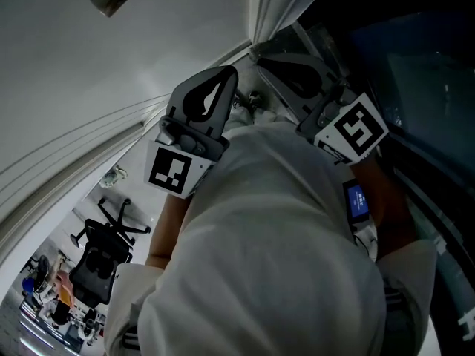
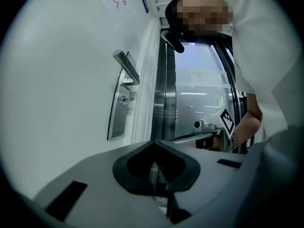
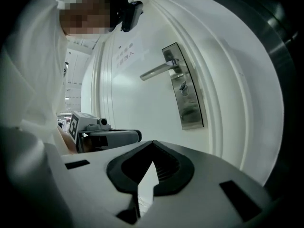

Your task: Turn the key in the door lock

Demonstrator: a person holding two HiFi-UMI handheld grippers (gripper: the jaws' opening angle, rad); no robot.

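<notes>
- Head view: your white shirt point(image 1: 274, 236) fills the middle, and both grippers reach away from you toward the white door point(image 1: 89, 73) on the far side.
- Your left gripper point(image 1: 211, 99) is at the left, with its marker cube point(image 1: 172, 170) on the near end. Your right gripper point(image 1: 293, 73) is at the right, with its own cube point(image 1: 358, 128) close to your wrist.
- A black office chair point(image 1: 100, 254) stands on the floor down at the near left.
- Left gripper view: your left gripper point(image 2: 154, 144) has its jaws pressed together, with nothing between them.
- On the door at the far left is a metal lock plate point(image 2: 116, 118). The lever handle point(image 2: 127, 66) is at its top and the lock is just below.
- A small key point(image 2: 126, 99) sticks out of that lock. Your gripper is well apart from it.
- To the right you see your right gripper point(image 2: 209, 137) lying level in front of the metal door frame point(image 2: 166, 89).
- Right gripper view: your right gripper point(image 3: 153, 144) is closed tight and pinches nothing. Only a pale wedge of the door shows behind the jaw tips.
- The lock plate point(image 3: 190, 110) is on the door, far and to the right. Its handle point(image 3: 159, 70) points left.
- The lock point(image 3: 183, 88) sits just under the handle. The key there is too small to make out.
- Your left gripper point(image 3: 116, 137) shows at the left, apart from the door.
</notes>
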